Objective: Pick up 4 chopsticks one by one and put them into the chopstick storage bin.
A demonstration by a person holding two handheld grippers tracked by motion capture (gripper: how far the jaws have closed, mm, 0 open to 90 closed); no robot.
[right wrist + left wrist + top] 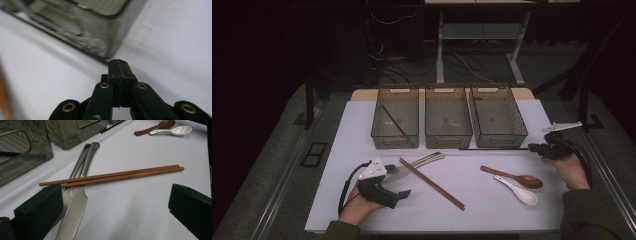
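The right tool (119, 65) has its jaws pressed together with nothing between them, low over the surface (492, 210) just beside the near right corner of the right-hand bin (498, 117). A black chopstick (492, 148) lies along the front of that bin, its end near the tool. The left tool (115, 202) stands wide open, empty, near the brown chopsticks (112, 176) that lie across two knives (75, 205), well left of that bin.

No legible text or labels.
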